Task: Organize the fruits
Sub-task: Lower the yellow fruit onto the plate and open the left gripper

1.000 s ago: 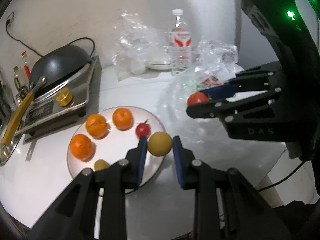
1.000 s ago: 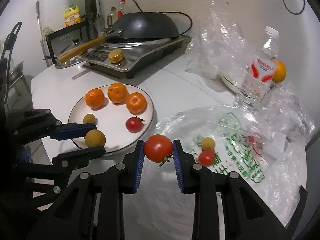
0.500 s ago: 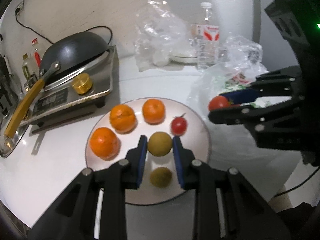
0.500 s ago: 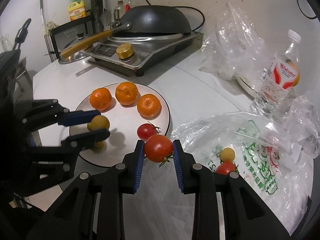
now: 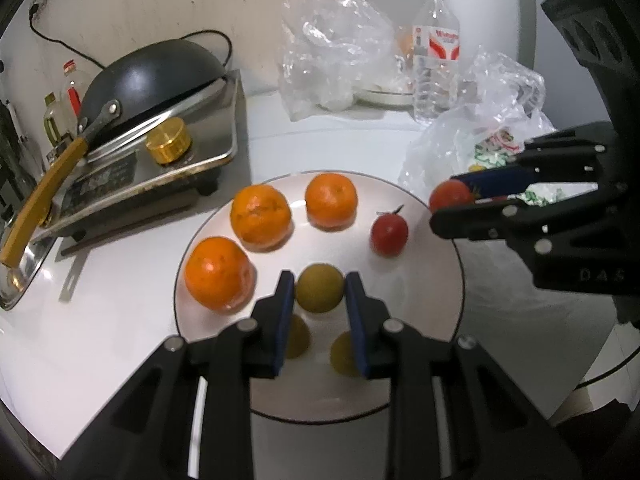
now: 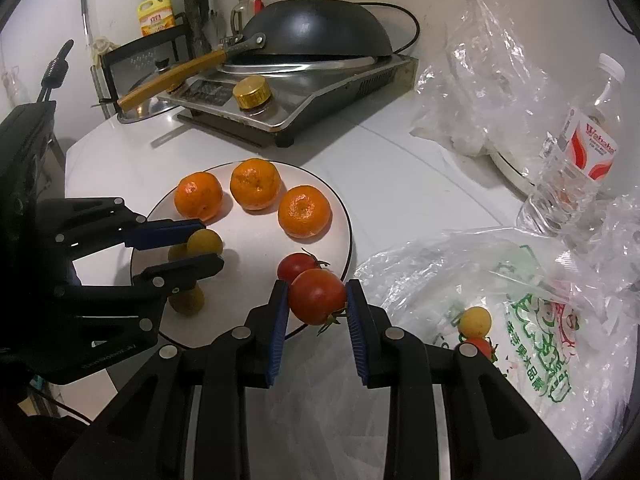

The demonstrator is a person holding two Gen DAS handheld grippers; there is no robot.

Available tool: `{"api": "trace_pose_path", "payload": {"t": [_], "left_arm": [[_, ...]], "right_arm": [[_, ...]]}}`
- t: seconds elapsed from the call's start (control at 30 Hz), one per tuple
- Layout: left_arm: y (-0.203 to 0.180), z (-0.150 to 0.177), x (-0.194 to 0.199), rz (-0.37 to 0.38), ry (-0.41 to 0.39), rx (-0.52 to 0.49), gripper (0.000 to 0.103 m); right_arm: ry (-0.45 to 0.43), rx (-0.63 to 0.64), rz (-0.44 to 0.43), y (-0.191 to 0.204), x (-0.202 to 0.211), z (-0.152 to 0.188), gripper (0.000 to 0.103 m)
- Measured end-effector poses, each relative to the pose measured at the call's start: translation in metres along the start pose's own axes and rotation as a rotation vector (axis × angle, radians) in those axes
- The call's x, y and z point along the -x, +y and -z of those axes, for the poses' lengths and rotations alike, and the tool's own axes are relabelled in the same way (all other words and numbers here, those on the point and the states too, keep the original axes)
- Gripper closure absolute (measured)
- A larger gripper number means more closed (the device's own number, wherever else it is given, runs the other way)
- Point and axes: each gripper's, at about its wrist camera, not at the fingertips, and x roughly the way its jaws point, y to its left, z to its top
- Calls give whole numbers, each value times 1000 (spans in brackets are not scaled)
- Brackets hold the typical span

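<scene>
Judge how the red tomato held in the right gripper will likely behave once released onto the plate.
The red tomato looks round, so it may roll on the smooth plate, perhaps nudging the smaller tomato. Its thin skin probably bruises if the right gripper squeezes harder.

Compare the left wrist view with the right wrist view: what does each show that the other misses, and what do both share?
Only the left wrist view shows the yellow-green fruit squarely between the left tongs. Only the right wrist view shows the yellow detergent jug, plus a small yellow fruit lying on the printed plastic bag. Both show the white plate, three oranges, the wok, the water bottle, and the red tomato gripped in the right tongs.
</scene>
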Motion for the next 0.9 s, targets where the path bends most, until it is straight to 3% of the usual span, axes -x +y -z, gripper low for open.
{"api": "trace_pose_path", "payload": {"t": [0.53, 0.9], "left_arm": [[4, 2, 0, 33, 12, 15, 75], [15, 1, 20, 56, -39, 39, 75]], "right_arm": [[-1, 2, 1, 3, -8, -7, 73], [-11, 37, -13, 21, -20, -25, 73]]}}
